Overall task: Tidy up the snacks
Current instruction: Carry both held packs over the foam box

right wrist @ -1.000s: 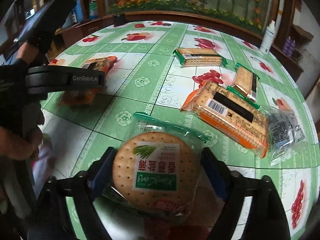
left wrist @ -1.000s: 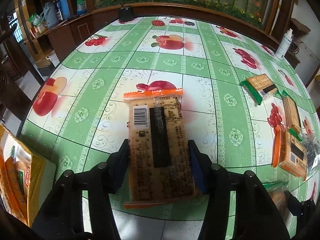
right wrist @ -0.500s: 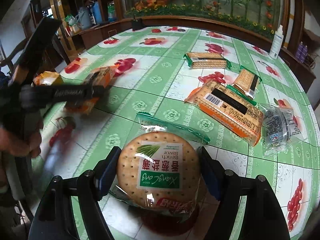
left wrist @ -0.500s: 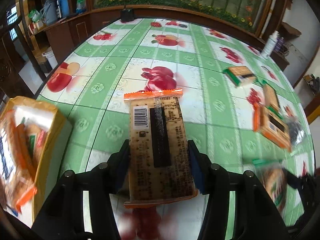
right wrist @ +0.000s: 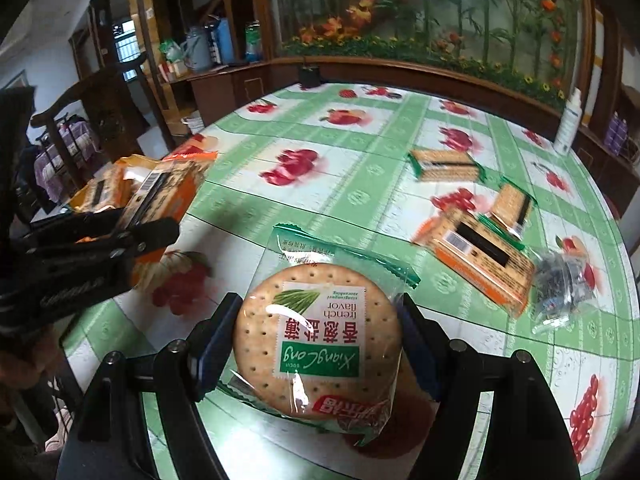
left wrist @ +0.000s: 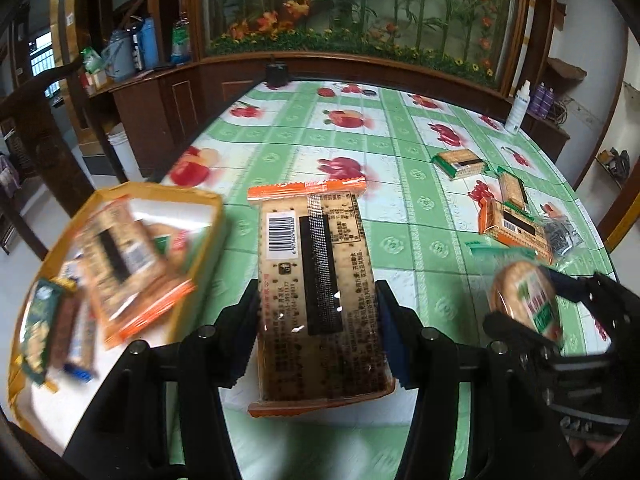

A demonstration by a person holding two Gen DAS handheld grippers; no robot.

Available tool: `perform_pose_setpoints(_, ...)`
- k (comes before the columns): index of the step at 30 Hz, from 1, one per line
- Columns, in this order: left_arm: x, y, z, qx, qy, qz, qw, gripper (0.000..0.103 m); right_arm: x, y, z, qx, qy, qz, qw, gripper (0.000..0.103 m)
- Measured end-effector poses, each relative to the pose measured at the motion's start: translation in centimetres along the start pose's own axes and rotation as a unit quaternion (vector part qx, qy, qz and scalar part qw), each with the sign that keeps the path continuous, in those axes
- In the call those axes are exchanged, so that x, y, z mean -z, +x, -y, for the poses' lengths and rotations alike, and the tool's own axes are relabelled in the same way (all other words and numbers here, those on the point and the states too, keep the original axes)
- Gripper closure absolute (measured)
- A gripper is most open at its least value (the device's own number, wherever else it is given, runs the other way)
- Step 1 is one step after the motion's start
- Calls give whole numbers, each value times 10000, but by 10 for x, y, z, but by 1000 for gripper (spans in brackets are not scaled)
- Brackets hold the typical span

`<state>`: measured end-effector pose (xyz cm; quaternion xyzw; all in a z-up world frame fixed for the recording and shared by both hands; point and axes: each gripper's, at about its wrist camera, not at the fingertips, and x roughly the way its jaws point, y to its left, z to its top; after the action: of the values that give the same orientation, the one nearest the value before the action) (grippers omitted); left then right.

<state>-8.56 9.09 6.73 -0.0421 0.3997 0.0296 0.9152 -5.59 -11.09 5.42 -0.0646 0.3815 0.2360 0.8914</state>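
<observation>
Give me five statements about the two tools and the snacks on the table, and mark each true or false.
1. The left tool grips a long orange-edged cracker pack. True.
2. The right tool is empty. False: it holds a round cracker pack.
3. The yellow box already holds snacks. True.
4. No snacks remain on the tablecloth. False: several packs lie there, such as a green-edged pack.
5. A white bottle stands at the table's far edge. True.
</observation>
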Motion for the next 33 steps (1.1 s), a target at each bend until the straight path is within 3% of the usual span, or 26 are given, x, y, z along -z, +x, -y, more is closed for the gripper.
perform_pose_setpoints(16,37,-60,-72,-195,-447,153,9987,47,-25,3,-86,-552,-898,184,9943,27)
perform_pose_setpoints(33,64,-83,-145,-550,-959,104,9938,47,-41,17,-161,-955,-1593,164,9825,27)
